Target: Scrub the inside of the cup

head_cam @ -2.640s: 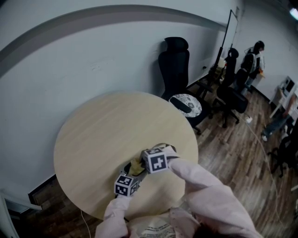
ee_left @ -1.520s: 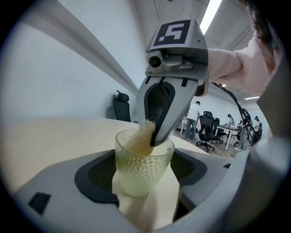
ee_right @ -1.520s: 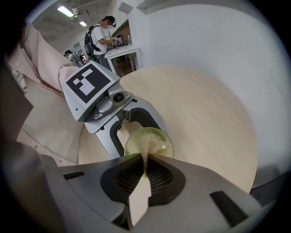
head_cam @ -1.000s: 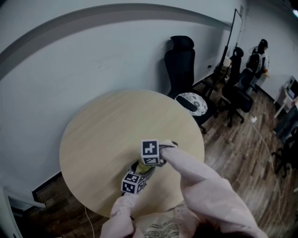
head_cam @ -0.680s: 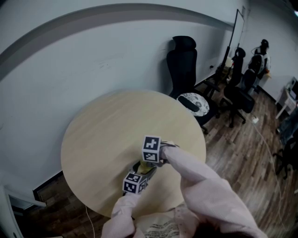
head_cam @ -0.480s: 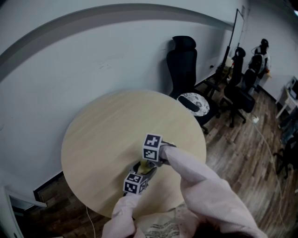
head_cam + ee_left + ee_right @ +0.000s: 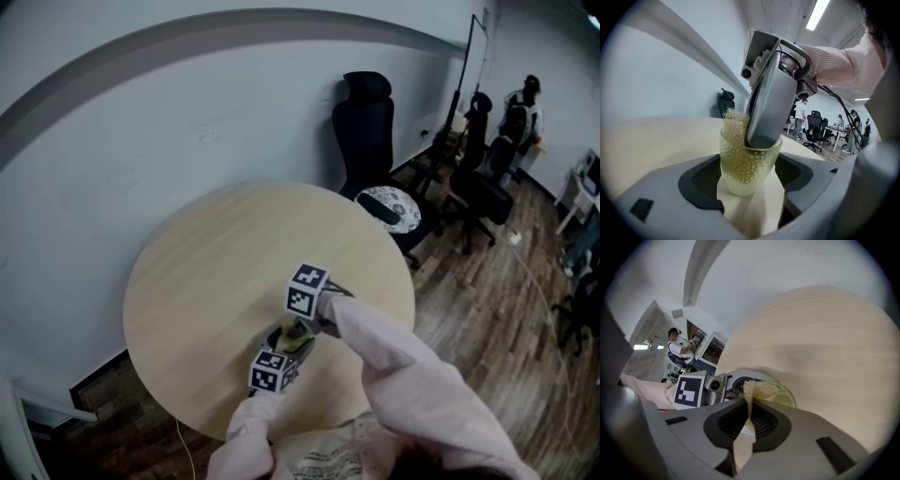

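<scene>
Since the head view of half a second back, the marker cube on the right gripper (image 7: 300, 323) has rolled to a more tilted face. The left gripper (image 7: 281, 349) has kept its place at lower centre.

1. Left fingers (image 7: 701, 180) are clamped on the pale green cup (image 7: 745, 173), one pad on each side. The cup stands upright on the surface (image 7: 216, 262).
2. Right fingers (image 7: 729, 420) are pinched together on a yellow mesh scrubber (image 7: 733, 124), pushed down inside the cup.
3. To scrub well, keep the left clamp firm and the cup base flat. Roll the right wrist so the mesh sweeps the whole wall, then press to the bottom. Sideways levering would likely tip the cup.
4. Pose: the left sleeve enters from the bottom edge at a shallow angle. The right sleeve enters from lower right, with its gripper pointing steeply down.

Beyond the surface, at upper centre, stands an office chair (image 7: 366, 131).
</scene>
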The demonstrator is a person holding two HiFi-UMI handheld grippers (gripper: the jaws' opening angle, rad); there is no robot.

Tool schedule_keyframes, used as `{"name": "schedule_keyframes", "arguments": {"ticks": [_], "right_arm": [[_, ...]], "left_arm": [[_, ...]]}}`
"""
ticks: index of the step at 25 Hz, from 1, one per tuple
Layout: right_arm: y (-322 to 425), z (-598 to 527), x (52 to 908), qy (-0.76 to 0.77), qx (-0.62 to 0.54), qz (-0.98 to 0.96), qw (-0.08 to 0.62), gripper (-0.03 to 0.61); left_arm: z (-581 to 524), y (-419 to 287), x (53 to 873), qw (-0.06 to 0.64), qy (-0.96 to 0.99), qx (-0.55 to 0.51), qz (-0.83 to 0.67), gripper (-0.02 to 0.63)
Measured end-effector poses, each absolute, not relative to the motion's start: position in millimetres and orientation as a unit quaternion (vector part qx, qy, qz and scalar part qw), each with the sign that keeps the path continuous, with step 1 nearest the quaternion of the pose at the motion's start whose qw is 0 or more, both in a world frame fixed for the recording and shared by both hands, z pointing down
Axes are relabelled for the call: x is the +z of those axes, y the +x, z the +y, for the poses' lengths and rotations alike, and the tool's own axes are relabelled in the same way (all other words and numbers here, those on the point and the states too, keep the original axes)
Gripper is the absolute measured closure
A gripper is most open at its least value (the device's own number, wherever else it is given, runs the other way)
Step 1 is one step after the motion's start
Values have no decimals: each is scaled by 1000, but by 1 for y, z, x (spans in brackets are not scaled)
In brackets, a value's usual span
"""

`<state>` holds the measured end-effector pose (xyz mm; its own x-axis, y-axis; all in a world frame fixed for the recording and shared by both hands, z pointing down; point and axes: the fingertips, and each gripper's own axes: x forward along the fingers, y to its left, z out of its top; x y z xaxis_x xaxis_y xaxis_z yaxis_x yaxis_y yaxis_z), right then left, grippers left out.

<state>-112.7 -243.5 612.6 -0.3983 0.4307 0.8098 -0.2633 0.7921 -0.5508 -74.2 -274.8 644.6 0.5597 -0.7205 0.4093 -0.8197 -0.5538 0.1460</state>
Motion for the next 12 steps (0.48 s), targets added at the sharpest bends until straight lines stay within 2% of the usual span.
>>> {"name": "schedule_keyframes", "arguments": {"ticks": [12], "right_arm": [[-121,-250,604,-21,426,-764,484,551]], "left_arm": [[-274,-73,645,164,866,157,-445,253]]}}
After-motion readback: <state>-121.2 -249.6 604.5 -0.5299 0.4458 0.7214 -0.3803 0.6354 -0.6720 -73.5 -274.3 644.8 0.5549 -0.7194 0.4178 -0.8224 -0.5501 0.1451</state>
